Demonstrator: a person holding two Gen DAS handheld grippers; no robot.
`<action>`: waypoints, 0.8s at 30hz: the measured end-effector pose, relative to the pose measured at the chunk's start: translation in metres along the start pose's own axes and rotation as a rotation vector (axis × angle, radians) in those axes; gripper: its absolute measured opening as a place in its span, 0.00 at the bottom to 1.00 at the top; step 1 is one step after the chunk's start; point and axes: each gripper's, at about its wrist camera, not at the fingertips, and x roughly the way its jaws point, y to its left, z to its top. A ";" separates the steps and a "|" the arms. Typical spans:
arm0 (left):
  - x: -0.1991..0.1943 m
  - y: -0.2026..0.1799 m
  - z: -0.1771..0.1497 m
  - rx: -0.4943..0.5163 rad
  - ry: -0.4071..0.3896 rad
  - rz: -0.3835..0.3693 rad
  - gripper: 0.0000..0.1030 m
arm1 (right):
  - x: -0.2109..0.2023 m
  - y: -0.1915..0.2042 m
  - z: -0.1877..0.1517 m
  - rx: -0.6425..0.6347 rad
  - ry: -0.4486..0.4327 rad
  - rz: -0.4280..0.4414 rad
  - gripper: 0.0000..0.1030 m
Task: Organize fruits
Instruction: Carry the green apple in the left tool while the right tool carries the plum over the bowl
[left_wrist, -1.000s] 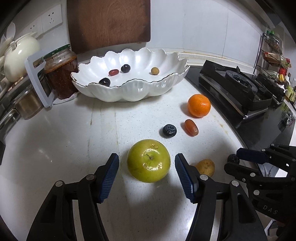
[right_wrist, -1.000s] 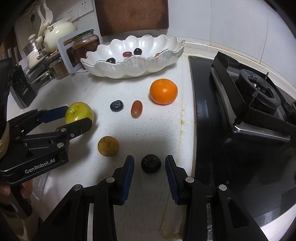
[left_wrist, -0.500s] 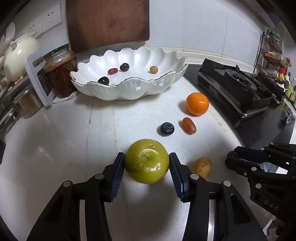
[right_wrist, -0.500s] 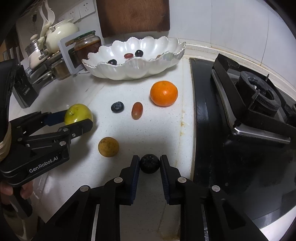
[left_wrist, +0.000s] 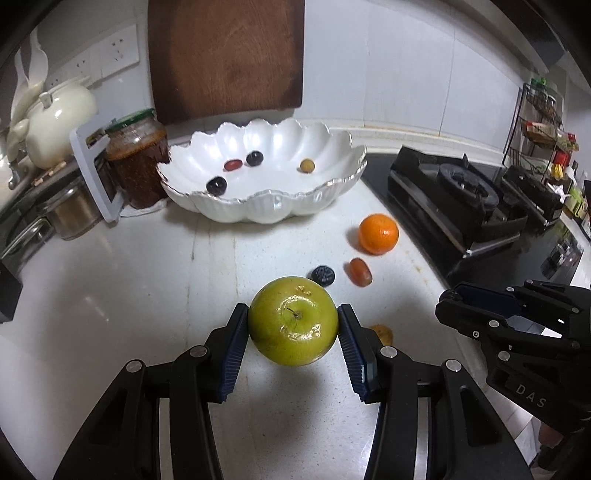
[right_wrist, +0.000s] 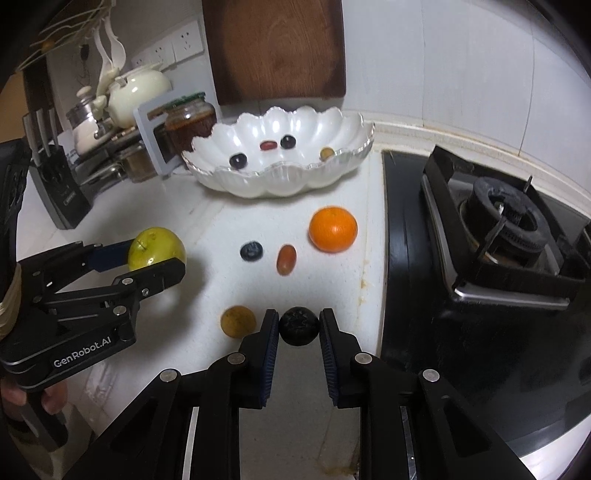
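Home kitchen: gas stove (right_wrist: 506, 229), worktop (left_wrist: 129, 295).

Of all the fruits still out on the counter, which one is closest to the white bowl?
The orange. It sits just in front of the white bowl, near the stove side. The blueberry, the reddish grape and the yellowish fruit all lie farther back from the bowl.

You get dim indoor light from above: the white bowl (left_wrist: 258, 206) shows glare along its scalloped rim, and the green apple (left_wrist: 293, 321) throws a soft shadow on the counter (left_wrist: 147, 295) below it. Past the bowl, straight lines bend and corners go black.
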 end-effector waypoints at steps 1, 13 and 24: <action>-0.004 0.000 0.001 -0.005 -0.009 0.001 0.46 | -0.003 0.001 0.002 -0.003 -0.012 0.003 0.23; -0.031 0.003 0.017 -0.051 -0.082 0.021 0.46 | -0.031 0.005 0.031 -0.026 -0.130 0.023 0.23; -0.049 0.002 0.042 -0.054 -0.169 0.036 0.46 | -0.047 0.005 0.058 -0.044 -0.240 0.018 0.23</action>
